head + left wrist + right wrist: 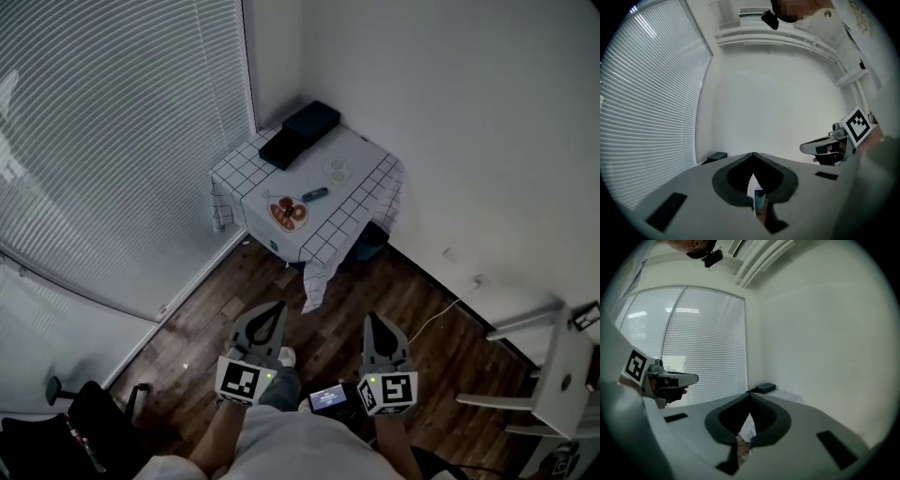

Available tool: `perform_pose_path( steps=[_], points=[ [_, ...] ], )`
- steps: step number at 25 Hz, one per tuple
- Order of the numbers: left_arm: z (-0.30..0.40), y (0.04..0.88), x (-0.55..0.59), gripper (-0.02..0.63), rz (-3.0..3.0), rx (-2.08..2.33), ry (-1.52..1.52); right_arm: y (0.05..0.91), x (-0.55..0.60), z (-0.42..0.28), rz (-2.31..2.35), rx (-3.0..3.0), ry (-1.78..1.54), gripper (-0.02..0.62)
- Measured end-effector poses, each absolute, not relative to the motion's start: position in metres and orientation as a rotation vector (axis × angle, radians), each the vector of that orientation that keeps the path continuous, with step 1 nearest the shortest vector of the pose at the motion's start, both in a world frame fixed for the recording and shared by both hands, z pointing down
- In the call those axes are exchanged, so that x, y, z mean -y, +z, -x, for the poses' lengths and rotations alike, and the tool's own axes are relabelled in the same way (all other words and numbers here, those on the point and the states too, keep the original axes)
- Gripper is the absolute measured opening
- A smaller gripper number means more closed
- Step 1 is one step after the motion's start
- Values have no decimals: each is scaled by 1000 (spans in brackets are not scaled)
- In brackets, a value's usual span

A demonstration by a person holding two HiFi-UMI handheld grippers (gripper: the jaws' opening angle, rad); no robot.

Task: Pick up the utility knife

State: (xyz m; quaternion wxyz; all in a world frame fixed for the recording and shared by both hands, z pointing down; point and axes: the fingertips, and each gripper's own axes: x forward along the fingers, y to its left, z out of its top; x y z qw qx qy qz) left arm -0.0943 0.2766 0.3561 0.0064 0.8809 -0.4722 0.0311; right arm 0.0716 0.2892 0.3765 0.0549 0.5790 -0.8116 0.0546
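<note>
While left gripper point(274, 309), right gripper point(376, 319) shut, utility knife point(315, 194) lies on table point(364, 150).

One utility knife point(315, 194), one plate point(288, 213), two dark boxes point(312, 119) (on one table point(371, 156)).

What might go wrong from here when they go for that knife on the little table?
The utility knife lies right beside a plate, so a gripper coming in may knock the plate. The left gripper and right gripper are both shut; unless one opens first, it would likely just push the utility knife along. The tablecloth hangs loose over the edges and might snag and drag.
</note>
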Motion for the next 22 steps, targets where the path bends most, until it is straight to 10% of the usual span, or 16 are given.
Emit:
perform_pose_path(
  steps=[22],
  points=[
    [142,346,-140,6,-2727,1462,67,368,-173,-38,-1793,2387,138,6]
  ],
)
